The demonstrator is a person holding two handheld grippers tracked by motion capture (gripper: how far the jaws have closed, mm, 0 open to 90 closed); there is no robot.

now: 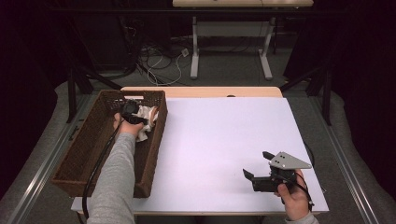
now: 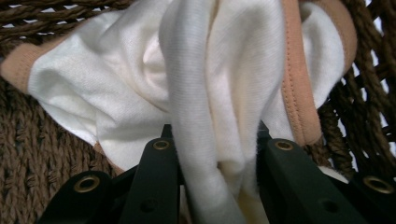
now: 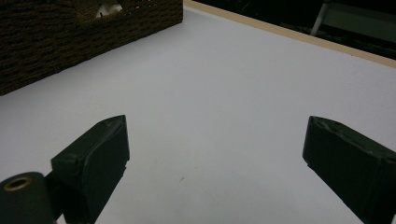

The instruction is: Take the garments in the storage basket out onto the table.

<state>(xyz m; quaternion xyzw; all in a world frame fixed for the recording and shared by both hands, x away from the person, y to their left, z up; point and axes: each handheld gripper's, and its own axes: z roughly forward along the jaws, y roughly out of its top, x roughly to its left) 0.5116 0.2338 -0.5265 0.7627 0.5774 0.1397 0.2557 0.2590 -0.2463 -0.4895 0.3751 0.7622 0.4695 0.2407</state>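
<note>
High view: at the left of the worktop (image 1: 224,154) sits a long brown woven basket (image 1: 84,154). The person's left arm in a grey sleeve (image 1: 116,182) covers part of the basket, so much of its inside is hidden. The left gripper (image 1: 132,113) is down in the far end of the basket, on a white cloth (image 1: 150,116). The cloth is bunched up, and the hand hides part of it.

In the left gripper view, the cloth (image 2: 205,79) is white with a soft orange-brown edge. A thick fold of it sits between the two black jaws, and both jaws press on it from the sides. The jaw tips are hidden behind the fold. The top and bottom of the cloth are cut off by the picture.

At the near right of the worktop, the right gripper (image 1: 258,167) is held in the right hand (image 1: 292,193), well apart from the basket. In the right gripper view its jaws stand wide with only bare worktop (image 3: 224,93) between them. The basket (image 3: 70,32) is far off at the left, cut off by the edge.
</note>
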